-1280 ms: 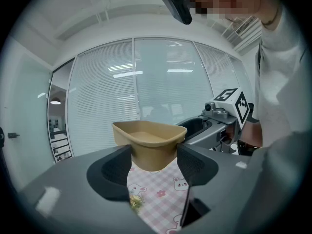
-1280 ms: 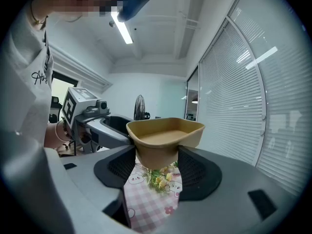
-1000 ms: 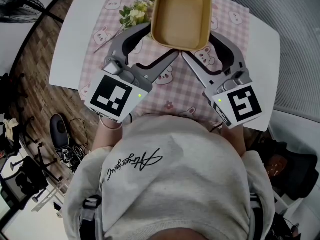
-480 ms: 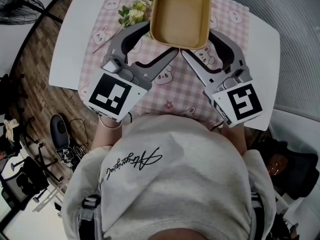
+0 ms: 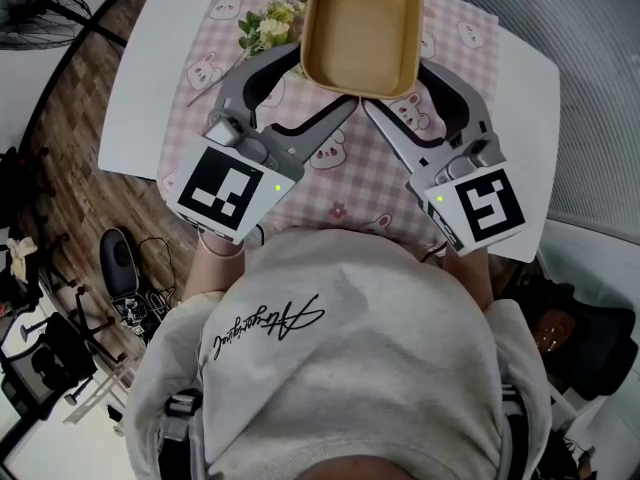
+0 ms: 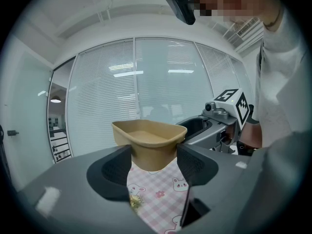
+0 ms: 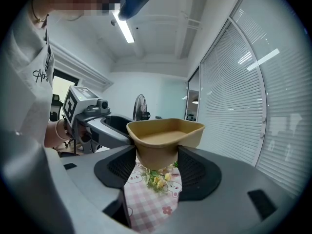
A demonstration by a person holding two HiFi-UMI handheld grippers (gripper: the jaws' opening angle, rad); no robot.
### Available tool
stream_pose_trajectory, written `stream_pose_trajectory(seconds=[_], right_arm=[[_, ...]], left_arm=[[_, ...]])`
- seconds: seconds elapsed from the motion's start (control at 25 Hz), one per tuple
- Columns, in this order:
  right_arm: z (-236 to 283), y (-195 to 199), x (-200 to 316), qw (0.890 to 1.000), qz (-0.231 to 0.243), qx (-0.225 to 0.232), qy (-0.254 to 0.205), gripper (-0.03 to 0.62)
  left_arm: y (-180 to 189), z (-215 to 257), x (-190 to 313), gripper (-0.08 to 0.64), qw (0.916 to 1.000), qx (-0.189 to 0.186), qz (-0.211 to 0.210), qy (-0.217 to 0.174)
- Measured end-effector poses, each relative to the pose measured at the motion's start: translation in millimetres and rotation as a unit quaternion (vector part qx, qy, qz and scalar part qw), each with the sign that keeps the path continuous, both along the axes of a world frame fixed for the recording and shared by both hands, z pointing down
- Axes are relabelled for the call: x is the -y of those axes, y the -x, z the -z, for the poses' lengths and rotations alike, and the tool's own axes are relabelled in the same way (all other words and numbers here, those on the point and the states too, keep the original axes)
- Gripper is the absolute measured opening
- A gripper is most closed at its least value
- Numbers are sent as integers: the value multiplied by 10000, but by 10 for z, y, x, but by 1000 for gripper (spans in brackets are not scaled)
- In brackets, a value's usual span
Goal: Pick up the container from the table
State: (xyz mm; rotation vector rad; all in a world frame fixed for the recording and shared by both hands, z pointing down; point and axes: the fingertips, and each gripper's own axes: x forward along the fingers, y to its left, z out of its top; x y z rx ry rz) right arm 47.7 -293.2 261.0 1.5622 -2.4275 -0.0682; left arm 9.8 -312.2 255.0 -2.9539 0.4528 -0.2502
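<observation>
A tan, empty, rounded-rectangle container (image 5: 362, 30) hangs in the air above the table, held from two sides. My left gripper (image 5: 325, 80) is shut on the container's near left corner, and my right gripper (image 5: 392, 88) is shut on its near right corner. In the left gripper view the container (image 6: 148, 140) sits wedged between the dark pads of that gripper (image 6: 153, 162), with the tablecloth far below. The right gripper view shows the same container (image 7: 165, 138) clamped by that gripper (image 7: 156, 167). Each gripper also appears in the other's view.
A pink checked cloth with bunny prints (image 5: 350, 178) covers the middle of the white table (image 5: 150, 78). A small bunch of pale flowers (image 5: 268, 23) lies on the cloth left of the container. A fan (image 5: 40, 8) and cables stand on the wooden floor at left.
</observation>
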Motion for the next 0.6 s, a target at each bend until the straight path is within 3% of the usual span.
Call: stream_pose_trajectory(seconds=[0.6], right_arm=[[34, 81, -61, 9999, 31, 107, -39, 262]], left_arm=[[78, 37, -60, 284, 9999, -67, 82, 18]])
